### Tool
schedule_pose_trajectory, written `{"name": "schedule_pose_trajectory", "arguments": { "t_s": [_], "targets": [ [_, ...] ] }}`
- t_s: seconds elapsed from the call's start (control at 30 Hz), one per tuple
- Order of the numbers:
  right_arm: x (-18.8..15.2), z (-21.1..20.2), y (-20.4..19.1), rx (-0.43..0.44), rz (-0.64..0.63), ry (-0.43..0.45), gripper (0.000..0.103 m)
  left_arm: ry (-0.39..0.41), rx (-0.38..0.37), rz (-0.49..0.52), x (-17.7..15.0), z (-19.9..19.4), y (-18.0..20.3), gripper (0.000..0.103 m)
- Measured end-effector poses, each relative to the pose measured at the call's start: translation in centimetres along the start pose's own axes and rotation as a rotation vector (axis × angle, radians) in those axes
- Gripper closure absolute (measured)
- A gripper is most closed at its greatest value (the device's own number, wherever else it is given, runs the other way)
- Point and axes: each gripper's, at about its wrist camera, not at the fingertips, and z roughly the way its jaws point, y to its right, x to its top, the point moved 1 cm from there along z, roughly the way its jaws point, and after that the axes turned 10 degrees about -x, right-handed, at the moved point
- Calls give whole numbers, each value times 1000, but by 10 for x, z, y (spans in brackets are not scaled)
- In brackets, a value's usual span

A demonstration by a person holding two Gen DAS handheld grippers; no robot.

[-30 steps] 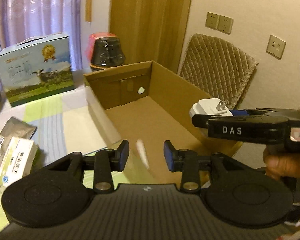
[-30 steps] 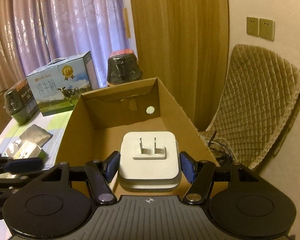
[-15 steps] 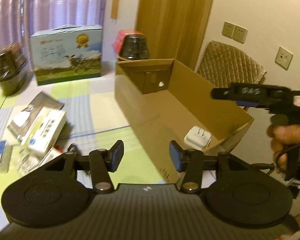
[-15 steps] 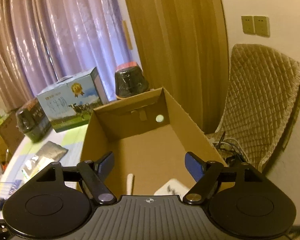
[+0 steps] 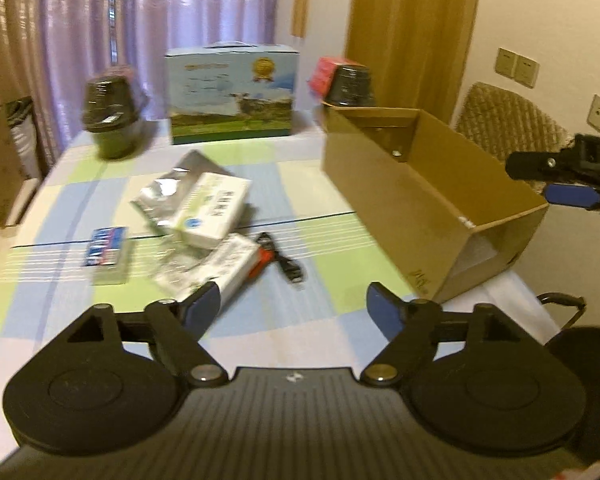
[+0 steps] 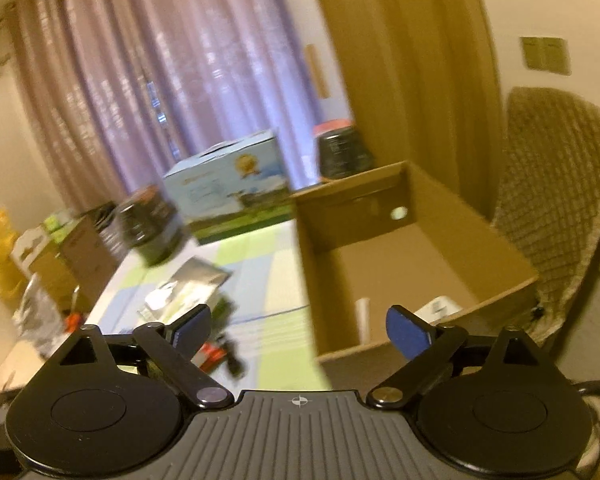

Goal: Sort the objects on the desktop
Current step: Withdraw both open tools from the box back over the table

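The left gripper [image 5: 293,303] hangs above the near part of the desk [image 5: 332,236] with its blue-padded fingers spread wide and nothing between them. The right gripper [image 6: 298,330] is just as wide apart and just as empty, held over the near end of the cardboard box [image 6: 440,248]; from the left wrist view it shows as a black body with a blue pad off beyond the box's right side [image 5: 568,182].

Just ahead of the left gripper lies a loose heap near the middle of the desk: a white carton [image 5: 210,210] resting on a silver foil pouch [image 5: 164,192], a second white packet [image 5: 216,268] tilted below it, a black cable with a plug end [image 5: 286,262] touching that packet's right side, and a small blue pack [image 5: 104,246] lying apart to the left.

The box stands open-topped along the desk's right edge. Inside it, at the near end, a white plug adapter [image 6: 438,307] lies on the floor of the box, with a slim white stick-like item [image 6: 363,318] beside it; the blur keeps me from telling what that is.

Along the far edge stand a dark lidded jar [image 5: 112,120], a milk gift carton [image 5: 232,94] with a handle, and another dark jar [image 5: 350,86] behind the cardboard box. A quilted chair back [image 6: 556,200] rises past the desk's right side.
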Motion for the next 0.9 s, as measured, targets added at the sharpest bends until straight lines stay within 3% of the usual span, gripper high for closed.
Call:
{"name": "schedule_pose_trajectory", "arguments": {
  "t_s": [0.2,0.5,0.9],
  "targets": [
    [-22,-2,-40,53,-51,-55,5,16,49,-28,-14,-33,-30,6],
    [-47,1,-70,62,-124,-98,5,12,82,-56,-31,-52,-58,5],
    [-62,14,-77,42,-156,-146,5,-23,51,-67,-38,-42,-73,5]
  ]
}}
